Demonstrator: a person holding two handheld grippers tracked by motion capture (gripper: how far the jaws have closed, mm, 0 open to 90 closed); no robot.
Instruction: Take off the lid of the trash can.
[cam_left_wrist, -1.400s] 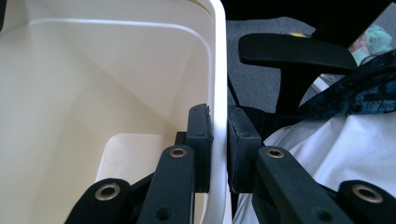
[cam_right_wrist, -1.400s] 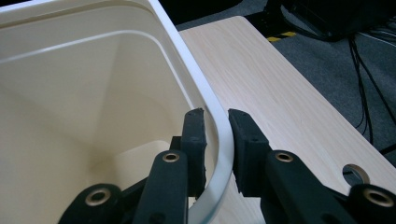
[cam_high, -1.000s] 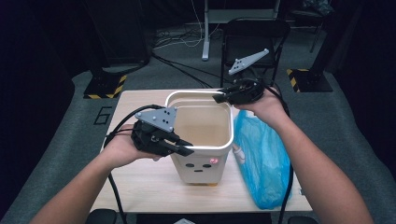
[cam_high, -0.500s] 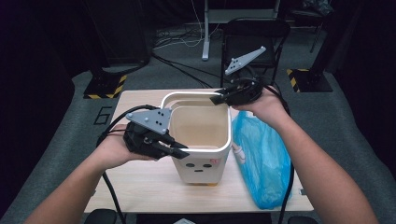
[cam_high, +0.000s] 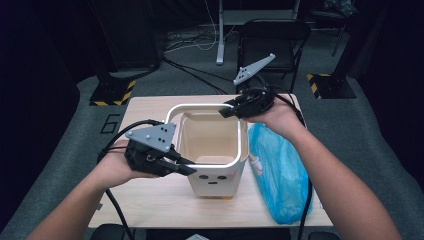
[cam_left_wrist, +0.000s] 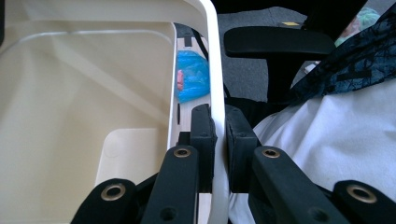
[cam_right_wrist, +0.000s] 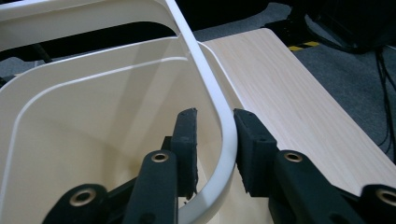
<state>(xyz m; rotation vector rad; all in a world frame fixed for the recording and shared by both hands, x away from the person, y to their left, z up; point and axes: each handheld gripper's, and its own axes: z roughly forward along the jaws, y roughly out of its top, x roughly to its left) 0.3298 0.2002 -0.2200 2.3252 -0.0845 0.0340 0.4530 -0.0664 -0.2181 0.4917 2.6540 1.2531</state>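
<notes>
A cream bin with a face on its front stands on the table, and a white ring lies on its rim, raised off the far left corner. My left gripper is shut on the ring's near left corner; in the left gripper view both pads press on the ring. My right gripper is at the far right corner. In the right gripper view its jaws have just been opening, and the ring runs between them with a gap to the left pad.
A blue plastic bag lies on the wooden table right of the bin, under my right forearm. A black chair and stands are behind the table. Cables trail from both grippers.
The right gripper's jaws stand wider around the ring. The ring has come away from the bin's far left corner. My left hand has shifted slightly left.
</notes>
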